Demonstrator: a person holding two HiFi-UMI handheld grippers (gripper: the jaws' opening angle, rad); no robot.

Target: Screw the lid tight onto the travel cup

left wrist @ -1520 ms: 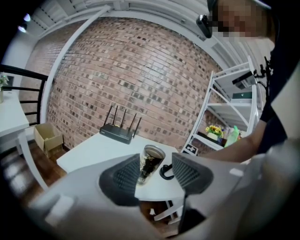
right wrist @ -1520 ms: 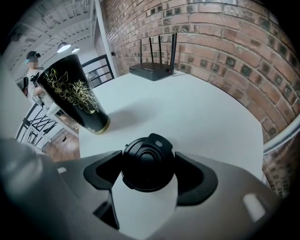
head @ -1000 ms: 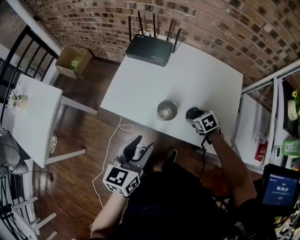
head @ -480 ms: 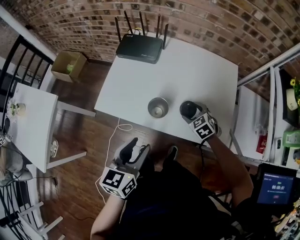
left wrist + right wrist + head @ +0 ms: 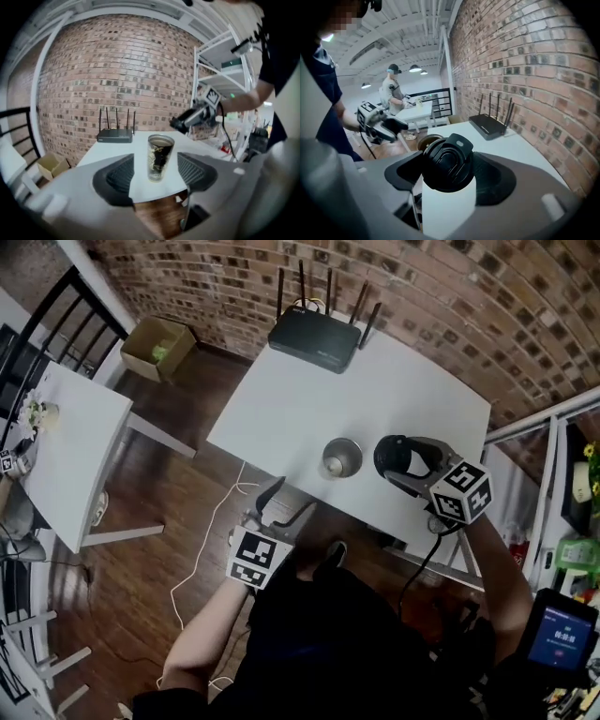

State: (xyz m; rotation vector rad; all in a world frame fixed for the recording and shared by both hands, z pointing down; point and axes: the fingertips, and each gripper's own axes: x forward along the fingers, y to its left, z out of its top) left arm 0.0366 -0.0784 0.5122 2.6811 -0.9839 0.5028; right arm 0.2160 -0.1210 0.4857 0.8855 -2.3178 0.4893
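A steel travel cup (image 5: pixel 339 457) stands upright and open near the front edge of the white table (image 5: pixel 309 399). Just right of it, my right gripper (image 5: pixel 405 460) is shut on the black lid (image 5: pixel 392 455). In the right gripper view the lid (image 5: pixel 447 161) fills the space between the jaws, and the cup (image 5: pixel 427 140) shows behind it. My left gripper (image 5: pixel 281 509) hangs off the table's front edge, short of the cup. Its jaws are opening and hold nothing. In the left gripper view (image 5: pixel 156 169) the cup (image 5: pixel 159 157) stands farther ahead.
A black router (image 5: pixel 314 334) with antennas sits at the table's far edge by the brick wall. On the left are a second white table (image 5: pixel 66 446), a cardboard box (image 5: pixel 161 348) and a white cable (image 5: pixel 211 540) on the floor. Shelving (image 5: pixel 562 456) stands to the right.
The right gripper has risen towards the head camera with the lid, still beside the cup. The left gripper's jaws stand wider apart. The head camera has shifted.
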